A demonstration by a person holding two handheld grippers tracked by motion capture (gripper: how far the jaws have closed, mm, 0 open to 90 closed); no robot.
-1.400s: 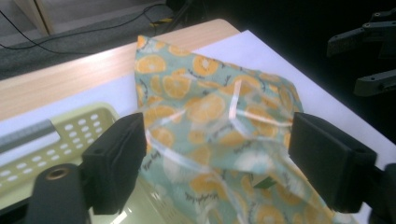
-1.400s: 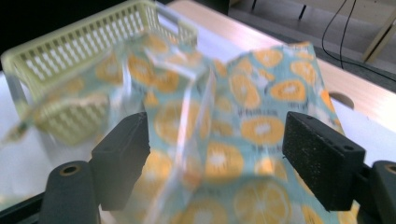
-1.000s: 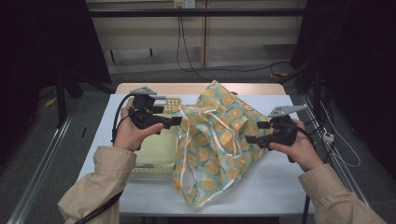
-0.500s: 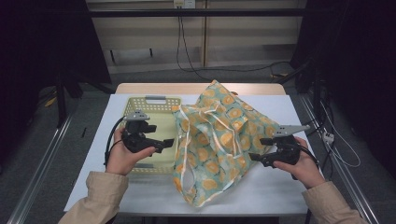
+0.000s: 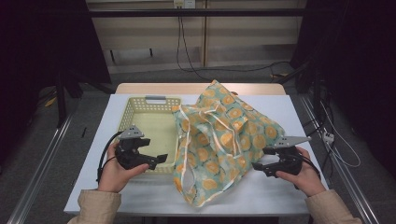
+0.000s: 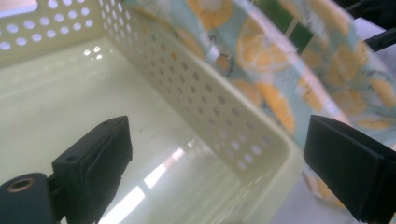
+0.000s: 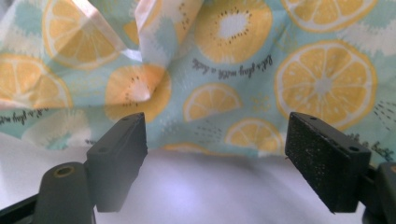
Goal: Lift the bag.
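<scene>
Fruit-print bag (image 5: pixel 224 144): soft tote with orange and kiwi slices on pale teal, cream handles, slumped on the white table (image 5: pixel 289 196) with its left side draped over the right wall of the yellow basket (image 5: pixel 149 122). Long axis runs from the near hem, by the table's front edge, up and away to the far corner. Right gripper (image 5: pixel 259 166): nearest item to the bag, just beside its near right edge, jaws spread wide and empty, pointing straight at the cloth; the right gripper view shows the bag's lower hem (image 7: pixel 210 140) directly ahead, between the jaw lines, not touching. Left gripper (image 5: pixel 159 159): also spread and empty, held over the basket's near right corner, the bag lying to its right beyond the perforated wall (image 6: pixel 219 107). Judgement: the right hand has the shorter, unobstructed reach.
</scene>
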